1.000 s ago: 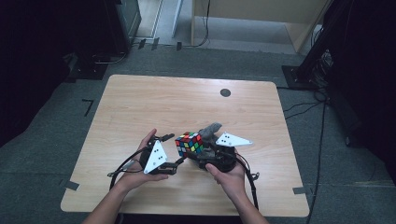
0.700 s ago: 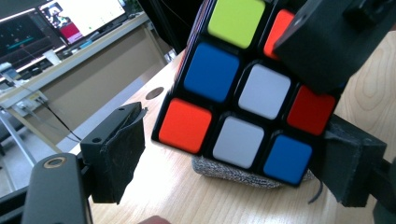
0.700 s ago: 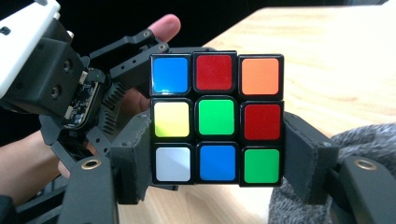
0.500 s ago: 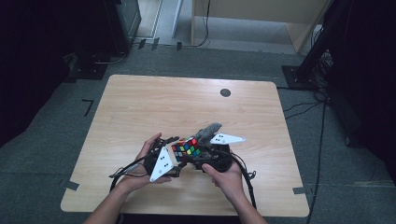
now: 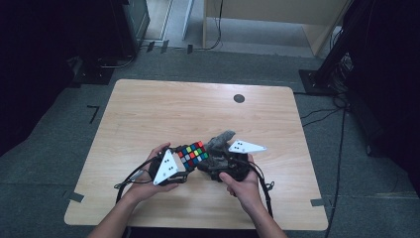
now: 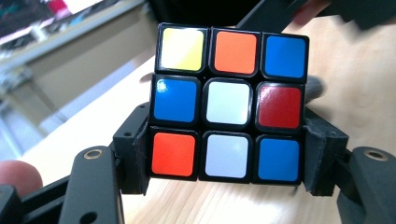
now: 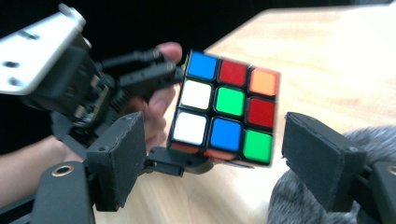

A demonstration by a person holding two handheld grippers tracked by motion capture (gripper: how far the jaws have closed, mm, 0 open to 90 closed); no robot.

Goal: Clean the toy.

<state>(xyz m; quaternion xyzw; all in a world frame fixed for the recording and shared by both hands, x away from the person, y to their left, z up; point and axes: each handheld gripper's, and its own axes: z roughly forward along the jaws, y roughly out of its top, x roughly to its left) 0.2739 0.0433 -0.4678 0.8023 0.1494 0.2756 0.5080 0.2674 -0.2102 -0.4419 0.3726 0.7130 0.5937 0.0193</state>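
Above the near edge of the surface [image 5: 148, 114], the cube [image 6: 229, 100] sits clamped in the left claw [image 6: 229, 172], whose jaws have just been closing. The right claw [image 7: 233, 163] has just been opening and stands wide around it, likely freeing the cube for a handover.

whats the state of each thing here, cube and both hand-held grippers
cube: scrambled, colours mixed on every visible face, held above the table between the two grippers
left hand-held gripper: jaws have just been closing, pads now pressed on the cube's two sides
right hand-held gripper: jaws have just been opening, pads stand clear of the cube with a gap on each side
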